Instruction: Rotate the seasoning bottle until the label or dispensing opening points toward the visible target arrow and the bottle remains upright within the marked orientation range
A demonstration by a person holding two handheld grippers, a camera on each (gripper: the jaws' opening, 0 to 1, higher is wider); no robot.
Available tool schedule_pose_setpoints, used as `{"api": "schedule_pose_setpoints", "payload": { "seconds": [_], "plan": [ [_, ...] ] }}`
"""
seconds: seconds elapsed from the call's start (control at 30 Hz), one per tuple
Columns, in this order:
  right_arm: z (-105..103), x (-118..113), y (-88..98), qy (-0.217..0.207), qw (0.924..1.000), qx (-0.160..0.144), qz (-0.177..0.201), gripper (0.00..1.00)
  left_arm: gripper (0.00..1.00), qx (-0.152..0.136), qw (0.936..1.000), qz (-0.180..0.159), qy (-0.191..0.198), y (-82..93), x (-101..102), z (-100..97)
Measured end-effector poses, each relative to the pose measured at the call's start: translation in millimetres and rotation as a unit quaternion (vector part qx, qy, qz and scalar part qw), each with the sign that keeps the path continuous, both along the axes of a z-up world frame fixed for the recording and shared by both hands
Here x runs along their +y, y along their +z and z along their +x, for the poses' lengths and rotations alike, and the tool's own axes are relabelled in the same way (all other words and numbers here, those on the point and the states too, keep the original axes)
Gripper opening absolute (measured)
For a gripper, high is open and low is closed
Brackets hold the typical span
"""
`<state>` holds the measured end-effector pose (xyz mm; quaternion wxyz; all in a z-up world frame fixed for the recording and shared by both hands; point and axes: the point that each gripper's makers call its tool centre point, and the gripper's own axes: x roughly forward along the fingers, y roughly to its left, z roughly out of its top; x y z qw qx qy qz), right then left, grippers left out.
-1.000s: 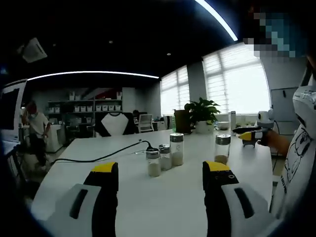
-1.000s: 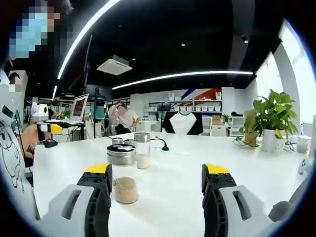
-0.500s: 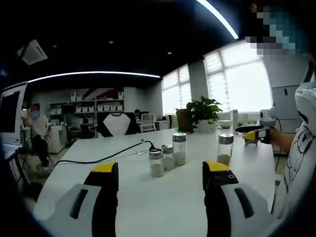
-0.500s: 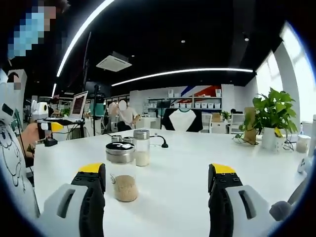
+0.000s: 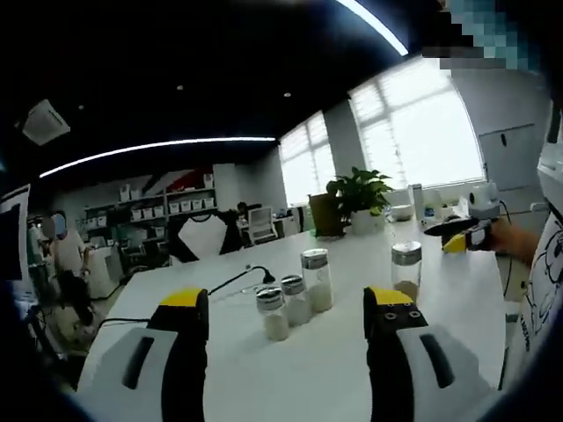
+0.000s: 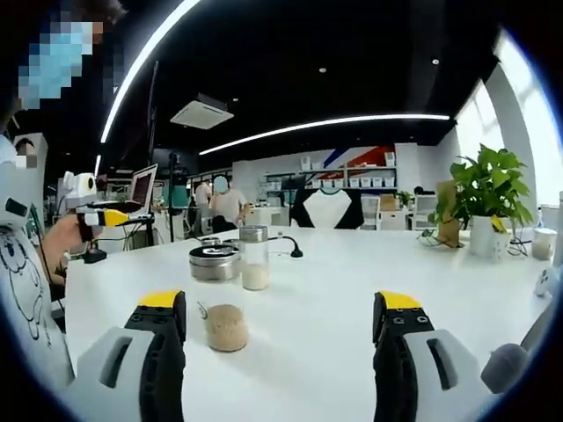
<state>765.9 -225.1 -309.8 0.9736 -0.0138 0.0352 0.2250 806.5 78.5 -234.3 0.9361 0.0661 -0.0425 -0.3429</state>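
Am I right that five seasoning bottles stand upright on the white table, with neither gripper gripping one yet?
Not quite: the left gripper view shows four seasoning bottles upright on the white table, not five. The rest holds: the left gripper and right gripper are open, gripping nothing.

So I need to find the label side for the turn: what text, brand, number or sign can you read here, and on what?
None can be read.
Seasoning bottles: no label text visible.
Laptop screen: too small and blurred.
Person's white shirt: a drawing, no words.
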Motion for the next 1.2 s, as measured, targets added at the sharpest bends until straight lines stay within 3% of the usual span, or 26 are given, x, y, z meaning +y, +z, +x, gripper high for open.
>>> {"api": "schedule_pose_setpoints", "payload": {
  "seconds": [0.13, 0.33, 0.57, 0.63, 0.73, 0.87, 1.0, 1.2],
  "plan": [
    [0, 0, -1.4, -0.003, 1.0000, -0.001, 0.002, 0.87, 0.75, -0.040, 0.9990, 0.010, -0.016, 24.4, -25, 7.5],
    [-3, -7, -4.6, -0.011, 0.9999, 0.000, 0.002, 0.85, 0.69, -0.026, 0.9993, -0.002, -0.026, 31.8, -46, 23.4],
    [-1, -18, -3.1, -0.019, 0.9995, -0.006, 0.025, 0.79, 0.69, 0.013, 0.9989, 0.002, -0.046, 18.8, -84, 48.6],
    [-1, -18, -1.5, -0.017, 0.9993, -0.012, 0.031, 0.76, 0.70, 0.029, 0.9984, 0.018, -0.045, 6.3, -95, 61.9],
    [-2, -16, 1.7, -0.010, 0.9990, -0.017, 0.040, 0.72, 0.71, 0.042, 0.9981, 0.010, -0.044, 0.5, -106, 80.4],
    [-4, -14, 1.7, -0.007, 0.9989, -0.018, 0.043, 0.72, 0.71, 0.037, 0.9989, 0.006, -0.026, -2.1, -111, 100.0],
    [-2, -14, -2.7, -0.004, 0.9990, -0.008, 0.045, 0.72, 0.71, 0.039, 0.9986, -0.029, -0.021, 1.4, -120, 113.5],
    [-1, -16, -0.4, -0.003, 0.9990, -0.008, 0.043, 0.70, 0.68, 0.049, 0.9984, -0.013, -0.025, -15.1, -137, 130.4]
  ]
}}
